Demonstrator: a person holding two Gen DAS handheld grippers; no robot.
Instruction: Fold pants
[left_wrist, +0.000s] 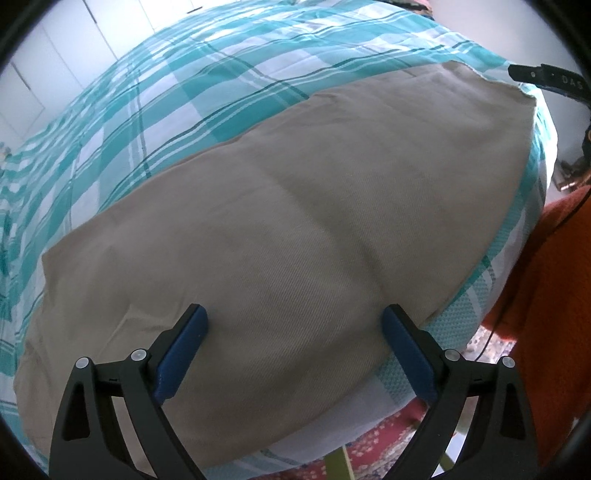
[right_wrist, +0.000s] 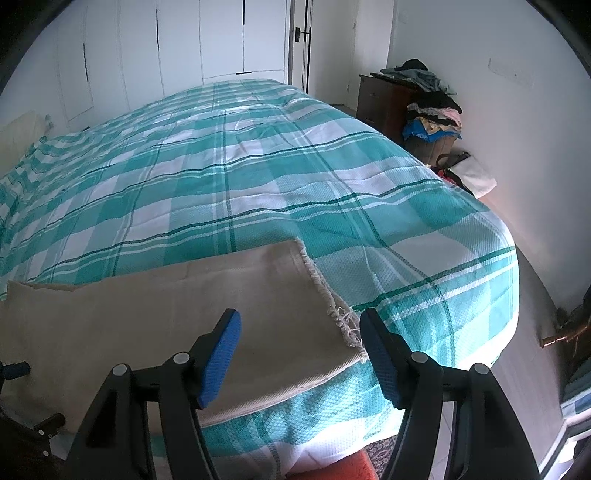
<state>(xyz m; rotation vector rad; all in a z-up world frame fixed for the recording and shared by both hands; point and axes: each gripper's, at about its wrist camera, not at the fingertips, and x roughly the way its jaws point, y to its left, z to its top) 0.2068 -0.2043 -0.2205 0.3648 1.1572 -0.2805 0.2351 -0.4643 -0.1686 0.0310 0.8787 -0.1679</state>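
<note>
Beige pants (left_wrist: 280, 229) lie flat along the near edge of a bed with a teal and white plaid cover (left_wrist: 155, 110). My left gripper (left_wrist: 293, 314) is open and empty, hovering just above the pants' middle. In the right wrist view the pants (right_wrist: 166, 306) end in a frayed hem (right_wrist: 332, 306). My right gripper (right_wrist: 300, 321) is open and empty, just above that hem corner at the bed's near edge. The tip of the other gripper (left_wrist: 546, 79) shows at the far right of the left wrist view.
The plaid bed cover (right_wrist: 258, 166) stretches far back to white wardrobe doors (right_wrist: 184, 44). A dark dresser (right_wrist: 384, 99) and a pile of clothes (right_wrist: 436, 118) stand at the right wall. An orange cloth (left_wrist: 546, 295) and a patterned rug (left_wrist: 369, 454) lie beside the bed.
</note>
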